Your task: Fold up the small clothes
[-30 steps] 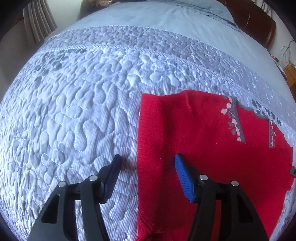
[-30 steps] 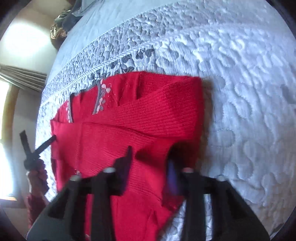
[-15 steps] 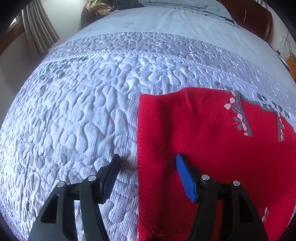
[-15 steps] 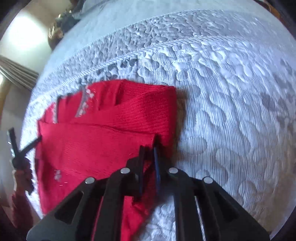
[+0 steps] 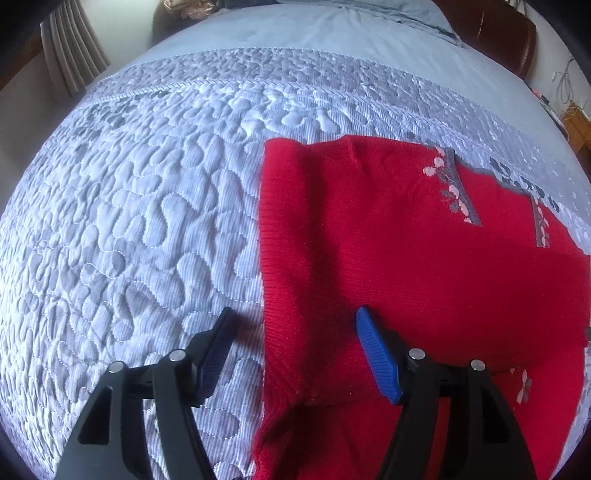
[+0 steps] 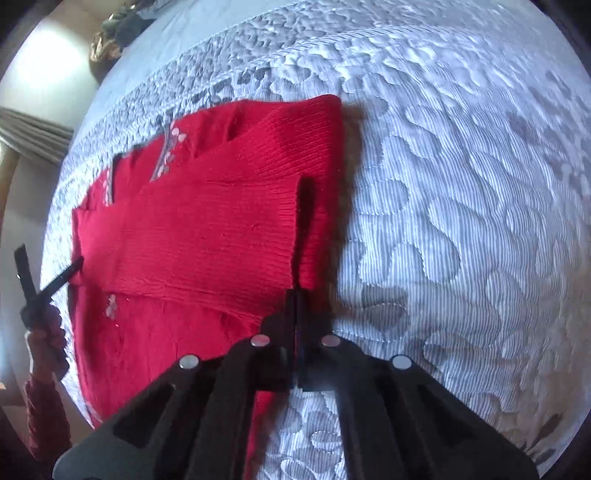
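A red knit sweater (image 5: 388,258) with grey flowered trim lies flat on the quilted bedspread (image 5: 147,221), one sleeve folded across its body (image 6: 207,229). My left gripper (image 5: 295,332) hovers over the sweater's left edge. Its jaws are opening, one finger over the quilt and the blue pad (image 5: 376,354) over the red knit, gripping nothing. My right gripper (image 6: 297,295) is shut on the lower corner of the folded sleeve's cuff (image 6: 295,221), which stands up slightly. The left gripper (image 6: 48,266) also shows at the sweater's far side, held by a hand (image 6: 48,332).
The grey-white quilt (image 6: 461,221) spreads wide to the right of the sweater. A plain blue sheet (image 5: 314,33) covers the bed's far part, with a brown headboard (image 5: 491,33) behind it. Curtains (image 5: 70,51) hang at the far left.
My right gripper's jaws have closed together at the sleeve cuff. The left gripper's jaws have spread a little wider, still above the sweater's left edge.
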`<state>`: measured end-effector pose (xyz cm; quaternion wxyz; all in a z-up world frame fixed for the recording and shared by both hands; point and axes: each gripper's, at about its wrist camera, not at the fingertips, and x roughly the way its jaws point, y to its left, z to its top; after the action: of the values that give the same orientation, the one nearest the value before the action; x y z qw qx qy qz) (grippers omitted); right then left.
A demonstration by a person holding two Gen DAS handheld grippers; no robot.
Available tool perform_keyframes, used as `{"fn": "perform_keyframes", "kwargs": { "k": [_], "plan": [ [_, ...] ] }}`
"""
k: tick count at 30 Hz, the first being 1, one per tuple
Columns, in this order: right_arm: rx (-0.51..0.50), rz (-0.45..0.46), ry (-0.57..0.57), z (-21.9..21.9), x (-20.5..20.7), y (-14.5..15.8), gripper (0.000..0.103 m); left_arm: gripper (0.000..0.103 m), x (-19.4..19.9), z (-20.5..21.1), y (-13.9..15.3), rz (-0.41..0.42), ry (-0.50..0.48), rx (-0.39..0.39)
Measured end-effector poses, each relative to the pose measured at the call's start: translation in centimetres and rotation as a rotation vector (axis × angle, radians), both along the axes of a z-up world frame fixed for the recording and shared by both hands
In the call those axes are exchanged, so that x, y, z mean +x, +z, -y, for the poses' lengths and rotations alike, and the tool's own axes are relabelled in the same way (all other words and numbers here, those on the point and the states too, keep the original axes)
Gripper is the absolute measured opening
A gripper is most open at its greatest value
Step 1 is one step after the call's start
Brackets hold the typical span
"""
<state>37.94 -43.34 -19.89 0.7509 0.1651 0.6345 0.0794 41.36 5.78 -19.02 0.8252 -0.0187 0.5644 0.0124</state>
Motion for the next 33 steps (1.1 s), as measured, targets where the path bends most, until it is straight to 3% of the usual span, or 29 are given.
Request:
{"fn": "perform_keyframes", "kwargs": {
  "k": [1, 3, 5, 8, 12, 14, 18, 22, 30, 33],
  "plan": [
    [0.001, 0.025, -0.006, 0.1, -0.4, 0.7, 0.0, 0.069, -0.1, -0.2, 0.3, -0.005, 0.001, -0.01],
    [0.002, 0.055, -0.007, 0.2, -1.9, 1.9, 0.01, 0.067, -1.3, -0.8, 1.2, -0.024, 0.002, -0.043],
    [0.015, 0.076, 0.009, 0.1, -4.7, 3.3, 0.026, 0.067, -3.3, -1.2, 1.9, -0.044, -0.02, -0.062],
    [0.043, 0.054, 0.086, -1.5, -10.5, 4.3, 0.028, 0.067, -8.6, -2.3, 2.9, -0.063, -0.074, -0.052],
    [0.032, 0.022, 0.164, -3.8, -18.1, 4.3, 0.038, 0.068, -17.0, -3.9, 3.3, -0.094, -0.113, 0.02],
    [0.015, 0.014, 0.172, -4.8, -21.9, 4.3, 0.04, 0.068, -20.5, -4.4, 3.5, -0.105, -0.116, 0.005],
    [0.023, -0.007, 0.181, -6.2, -27.2, 4.1, 0.041, 0.068, -26.5, -4.9, 4.0, -0.124, -0.125, -0.039],
    [-0.004, -0.026, 0.199, -7.6, -30.3, 3.3, 0.045, 0.069, -29.8, -4.5, 3.9, -0.141, -0.136, -0.083],
    [0.067, -0.03, 0.186, -7.9, -33.1, 2.7, 0.047, 0.075, -32.7, -3.1, 3.3, -0.151, -0.189, -0.08],
    [0.114, -0.04, 0.175, -8.0, -33.5, 2.4, 0.037, 0.07, -33.1, -2.8, 3.1, -0.155, -0.191, -0.083]
  ]
}}
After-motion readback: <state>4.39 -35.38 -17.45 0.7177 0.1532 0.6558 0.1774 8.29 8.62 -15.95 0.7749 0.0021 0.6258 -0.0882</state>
